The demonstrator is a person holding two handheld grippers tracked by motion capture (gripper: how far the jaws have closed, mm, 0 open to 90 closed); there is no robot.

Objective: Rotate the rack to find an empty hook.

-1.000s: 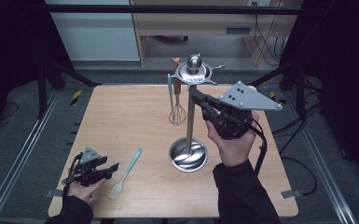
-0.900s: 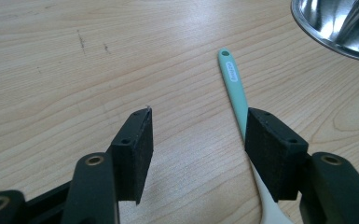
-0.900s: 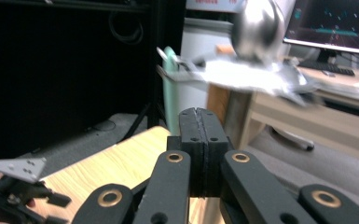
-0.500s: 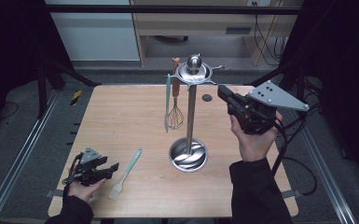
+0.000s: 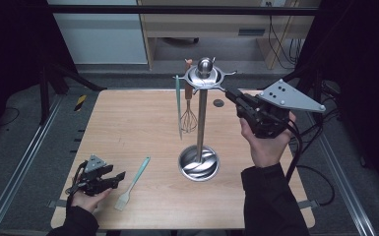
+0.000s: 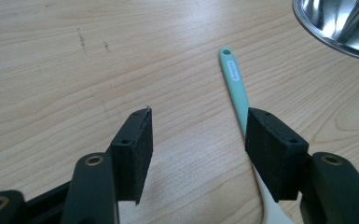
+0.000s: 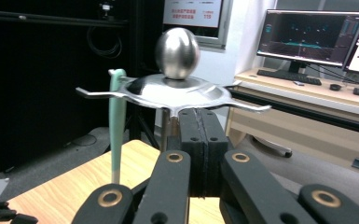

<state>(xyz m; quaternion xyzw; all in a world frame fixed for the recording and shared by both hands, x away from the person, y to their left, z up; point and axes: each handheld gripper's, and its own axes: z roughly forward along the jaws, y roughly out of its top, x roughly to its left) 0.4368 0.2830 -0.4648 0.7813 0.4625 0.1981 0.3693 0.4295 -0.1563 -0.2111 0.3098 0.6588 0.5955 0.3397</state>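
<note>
Your left hand-held gripper [image 5: 119, 175] rests low on the counter [image 5: 128, 123], near its front left corner, w/ the jaws spread wide and nothing between the pads. In the left gripper view the mint-green brush [image 6: 238, 88] lies flat on the wood, its handle running just beside the right pad [image 6: 270, 144]; I cannot tell if they touch. From the high view this brush [image 5: 133, 183] lies just right of that gripper, bristle end toward you, handle end pointing to the stand.

Your right hand-held gripper [image 5: 230, 95] is up in the air, right of the utensil stand [image 5: 200, 123], approx. level w/ its top disc. Its jaws are pressed together and pinch nothing. In the right gripper view the closed pads [image 7: 200, 140] sit just below and in front of the metal disc [image 7: 177, 91] w/ the steel ball [image 7: 177, 52] on top.

On the stand a green tool [image 5: 179, 105] hangs from one hook, and a whisk [image 5: 189, 118] hangs next to it. The stand's round base [image 5: 198, 164] sits near the counter's middle, well apart from the left gripper.
</note>
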